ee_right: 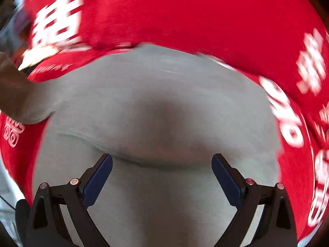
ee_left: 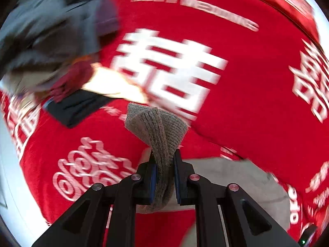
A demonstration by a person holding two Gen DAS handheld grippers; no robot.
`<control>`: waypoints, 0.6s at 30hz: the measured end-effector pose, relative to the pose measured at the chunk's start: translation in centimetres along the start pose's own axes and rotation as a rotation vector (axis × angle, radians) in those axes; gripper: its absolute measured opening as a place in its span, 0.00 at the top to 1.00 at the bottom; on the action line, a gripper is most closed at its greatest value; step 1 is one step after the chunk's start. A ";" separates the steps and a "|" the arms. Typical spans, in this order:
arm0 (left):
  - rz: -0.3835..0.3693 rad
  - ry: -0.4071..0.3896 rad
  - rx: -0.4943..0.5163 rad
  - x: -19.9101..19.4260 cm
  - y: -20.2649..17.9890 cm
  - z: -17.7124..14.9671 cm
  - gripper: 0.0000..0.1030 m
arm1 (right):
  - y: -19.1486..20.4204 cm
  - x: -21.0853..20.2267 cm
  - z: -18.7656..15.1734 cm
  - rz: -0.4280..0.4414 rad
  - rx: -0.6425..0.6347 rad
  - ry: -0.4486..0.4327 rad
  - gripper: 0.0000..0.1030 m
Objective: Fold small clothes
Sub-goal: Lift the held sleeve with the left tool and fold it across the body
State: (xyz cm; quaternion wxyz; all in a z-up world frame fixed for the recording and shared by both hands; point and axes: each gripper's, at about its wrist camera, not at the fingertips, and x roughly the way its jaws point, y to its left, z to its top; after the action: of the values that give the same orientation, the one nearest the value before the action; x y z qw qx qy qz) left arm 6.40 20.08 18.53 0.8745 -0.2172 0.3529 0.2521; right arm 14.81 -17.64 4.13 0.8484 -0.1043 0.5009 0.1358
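My left gripper (ee_left: 166, 160) is shut on a brown-grey ribbed knit piece (ee_left: 158, 129), whose bunched end sticks out past the fingertips above the red cloth. A light grey garment (ee_left: 236, 177) lies flat on the cloth to the right of that gripper. In the right wrist view the same grey garment (ee_right: 156, 107) fills the middle, with a shallow fold across it. My right gripper (ee_right: 162, 160) hangs over it, open, with nothing between its blue pads (ee_right: 98, 177). At the left edge a brown knit strip (ee_right: 10, 90) runs off the grey garment.
A red cloth with white characters (ee_left: 246, 61) covers the table. At the upper left lies a heap of dark grey and maroon clothes (ee_left: 53, 41), with a folded black piece (ee_left: 76, 107) and a pale one (ee_left: 111, 86) in front. Both views are motion-blurred.
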 end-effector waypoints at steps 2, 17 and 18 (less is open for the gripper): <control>-0.020 0.018 0.062 0.0 -4.7 -0.8 0.85 | -2.8 -0.5 -1.0 -0.006 0.050 -0.004 0.05; -0.134 0.316 0.345 6.4 -32.0 -16.2 0.85 | -11.0 -0.6 -7.3 -0.024 0.153 -0.033 0.05; -0.121 0.331 0.352 7.1 -32.3 -17.1 0.85 | -11.5 -0.4 -7.7 -0.014 0.165 -0.031 0.05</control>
State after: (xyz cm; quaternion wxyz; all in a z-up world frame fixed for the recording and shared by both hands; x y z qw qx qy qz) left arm 21.34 -12.61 8.68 0.8426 -0.1205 0.5163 0.0951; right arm 12.14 -30.89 1.33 0.8627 -0.0354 0.4964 0.0900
